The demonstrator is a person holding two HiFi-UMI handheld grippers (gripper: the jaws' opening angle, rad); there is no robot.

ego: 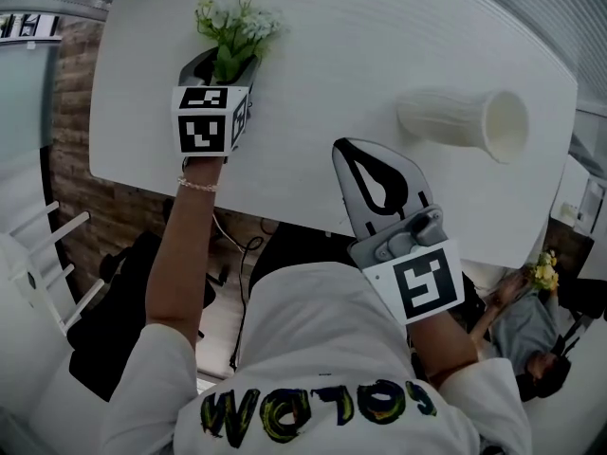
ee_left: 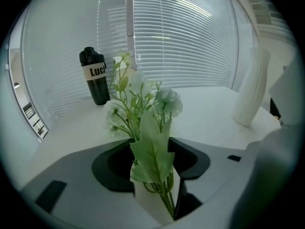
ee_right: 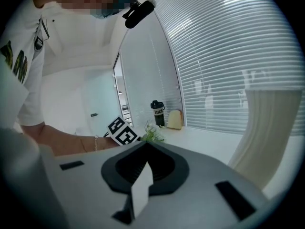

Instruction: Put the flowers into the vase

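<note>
**Flowers and vase on the table.** A bunch of white artificial flowers with green leaves (ego: 235,28) is gripped by its stems between the narrowed jaws of the left gripper (ego: 228,64), over the far left of the white tabletop (ego: 332,83). A ribbed white ceramic vase (ego: 455,119) is stood well apart to the right. Its mouth appears empty, though the interior is only partly seen. The right gripper (ego: 356,159) is closed on nothing, near the vase. A black drinks bottle (ee_left: 94,76) is placed before the window blinds (ee_left: 190,37).

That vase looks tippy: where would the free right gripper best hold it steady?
I'd take the vase round its ribbed body, about mid-height, coming level from the near side: it stands upright, and that leaves the mouth clear for the flowers. The right gripper is shut; open it first.
</note>
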